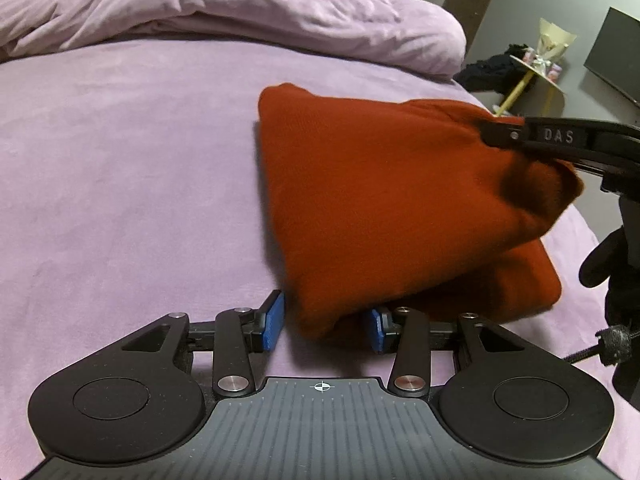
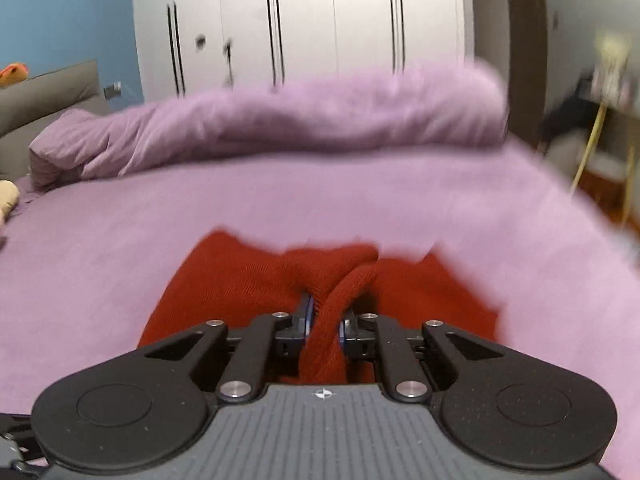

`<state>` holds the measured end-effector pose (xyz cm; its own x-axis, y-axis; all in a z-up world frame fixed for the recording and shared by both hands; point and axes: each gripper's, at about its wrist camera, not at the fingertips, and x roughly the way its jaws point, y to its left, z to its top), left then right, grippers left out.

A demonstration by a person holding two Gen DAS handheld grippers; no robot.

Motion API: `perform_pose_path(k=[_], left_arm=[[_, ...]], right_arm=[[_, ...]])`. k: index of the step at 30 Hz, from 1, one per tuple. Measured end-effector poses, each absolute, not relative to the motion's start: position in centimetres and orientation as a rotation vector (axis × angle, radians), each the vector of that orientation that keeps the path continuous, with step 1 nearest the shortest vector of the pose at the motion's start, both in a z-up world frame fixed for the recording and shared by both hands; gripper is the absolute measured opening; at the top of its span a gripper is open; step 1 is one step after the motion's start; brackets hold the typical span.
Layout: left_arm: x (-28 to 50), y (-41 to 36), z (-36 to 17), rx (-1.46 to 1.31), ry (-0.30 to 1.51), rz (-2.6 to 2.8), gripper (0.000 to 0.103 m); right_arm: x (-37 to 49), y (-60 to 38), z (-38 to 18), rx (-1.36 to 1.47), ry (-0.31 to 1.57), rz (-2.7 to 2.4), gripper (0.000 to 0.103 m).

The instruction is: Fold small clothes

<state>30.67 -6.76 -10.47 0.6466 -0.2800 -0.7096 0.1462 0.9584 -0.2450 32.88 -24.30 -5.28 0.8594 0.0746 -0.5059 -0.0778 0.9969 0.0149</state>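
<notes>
Left wrist view: a lilac bed [image 1: 120, 160] spreads left, a rumpled duvet [image 1: 240, 16] at its far edge. The left gripper [image 1: 326, 326] sits low at the near edge, fingers released, just beside the garment's near corner. A red garment [image 1: 400, 200] lies right of centre, part folded. On the right, the right gripper [image 1: 504, 134] is clenched on a lifted edge of the garment, a fold seemingly under way. Next, that edge likely needs carrying across and laying flat on the layer beneath.
</notes>
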Motion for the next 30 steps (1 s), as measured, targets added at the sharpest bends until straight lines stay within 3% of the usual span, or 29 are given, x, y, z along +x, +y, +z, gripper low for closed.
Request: perform_pose_path(k=[11,15,16,23,24,27,28,29,30], left_arm=[[31.2,-8.0,-10.8,-0.166,0.869,-0.263,0.048],[31.7,-7.9,-11.1,-0.17,0.882,-0.26,0.048],[31.6,-8.0,-11.0,-0.168,0.881,-0.262,0.047],[31.8,-8.5,-11.0,-0.164,0.882,-0.257,0.044],[31.8,-8.6,-11.0,-0.16,0.884,-0.255,0.044],[31.7,-8.9,-10.8,-0.147,0.885,-0.26,0.044],[31.7,-9.0,-10.7,-0.138,0.884,-0.258,0.045],[31.7,-8.9,-10.7,-0.13,0.881,-0.254,0.045],[31.7,-8.8,-10.7,-0.119,0.878,-0.246,0.047]], right_arm=[[33.5,-28.8,-8.8,-0.026,0.63,-0.061,0.007],[32.1,-31.4,-10.1,0.119,0.672,-0.022,0.009],[31.4,-32.2,-9.8,0.177,0.668,-0.009,0.011],[26.2,-36.0,-10.1,0.512,0.655,0.069,0.06],[26.4,-35.7,-10.3,0.53,0.664,0.091,0.06],[28.1,-34.3,-11.1,0.507,0.7,0.105,0.057],[28.4,-33.6,-11.0,0.466,0.68,0.1,0.05],[28.8,-33.0,-10.8,0.419,0.671,0.087,0.025],[28.9,-32.4,-10.4,0.381,0.668,0.071,0.022]])
